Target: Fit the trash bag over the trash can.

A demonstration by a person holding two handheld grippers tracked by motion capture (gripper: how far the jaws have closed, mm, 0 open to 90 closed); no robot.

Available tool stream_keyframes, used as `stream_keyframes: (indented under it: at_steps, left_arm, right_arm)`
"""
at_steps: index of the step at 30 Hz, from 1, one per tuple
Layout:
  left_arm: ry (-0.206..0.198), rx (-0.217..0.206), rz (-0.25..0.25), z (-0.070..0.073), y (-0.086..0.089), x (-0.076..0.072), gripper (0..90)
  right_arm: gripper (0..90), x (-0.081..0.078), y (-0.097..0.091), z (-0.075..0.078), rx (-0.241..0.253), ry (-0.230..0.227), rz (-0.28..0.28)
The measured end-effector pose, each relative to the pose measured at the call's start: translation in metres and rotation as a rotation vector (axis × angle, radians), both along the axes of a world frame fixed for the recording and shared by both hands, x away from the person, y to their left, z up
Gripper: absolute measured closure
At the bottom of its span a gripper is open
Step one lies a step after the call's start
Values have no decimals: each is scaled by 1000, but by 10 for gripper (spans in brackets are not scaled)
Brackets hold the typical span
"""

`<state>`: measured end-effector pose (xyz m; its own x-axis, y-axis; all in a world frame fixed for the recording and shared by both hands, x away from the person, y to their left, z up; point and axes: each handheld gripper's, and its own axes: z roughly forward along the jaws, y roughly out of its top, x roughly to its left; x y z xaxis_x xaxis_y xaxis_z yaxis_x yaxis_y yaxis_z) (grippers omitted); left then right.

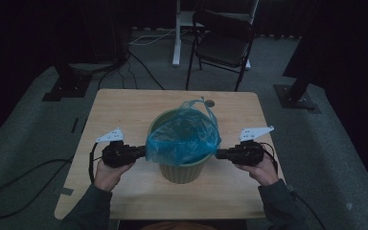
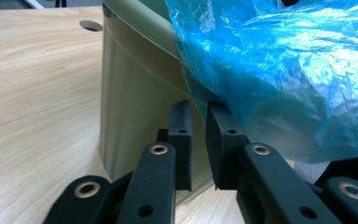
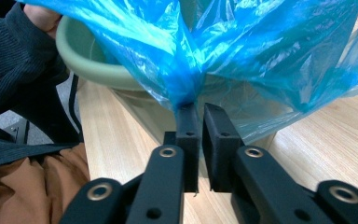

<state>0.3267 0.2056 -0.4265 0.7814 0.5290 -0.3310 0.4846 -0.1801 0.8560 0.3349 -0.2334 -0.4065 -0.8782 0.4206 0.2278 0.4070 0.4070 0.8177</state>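
A pale green bin (image 1: 182, 170) stands in the middle of the wooden table (image 1: 124, 110), with a blue plastic bag (image 1: 184, 136) draped loosely over its rim. My left gripper (image 1: 141, 152) points at the bin's left side. In the left gripper view, the left gripper (image 2: 199, 109) has a small gap between its pads and the bag's edge (image 2: 284, 70) hangs just over the tips against the bin wall (image 2: 135, 93). My right gripper (image 1: 219, 154) points at the bin's right side. Its jaws (image 3: 200, 109) stand slightly apart, and a bunched fold of the bag (image 3: 261, 56) touches the tip below the bin's rim (image 3: 88, 65).
A round cable hole (image 1: 210, 102) sits near the table's far edge. A black chair (image 1: 223, 43) stands beyond the table, and cables (image 1: 24, 182) trail over the grey floor at the left. The person's dark sleeve (image 3: 18, 70) shows past the bin in the right gripper view.
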Motion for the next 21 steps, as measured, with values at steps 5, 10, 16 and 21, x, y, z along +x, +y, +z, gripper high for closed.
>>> stream_keyframes:
  at_steps: [5,10,16,21]
  left_arm:
    - [-16,-15,31,6,9,-2,680]
    - [-52,-56,68,19,22,-8,643]
    - [-72,-77,54,30,22,-13,600]
    - [-79,-107,13,35,17,-16,552]
  right_arm:
    - [739,-3,-8,6,16,-22,-21]
    - [704,-6,-16,20,60,-50,-19]
    - [673,-8,-15,34,102,-75,-9]
    - [660,-7,-10,36,121,-73,1]
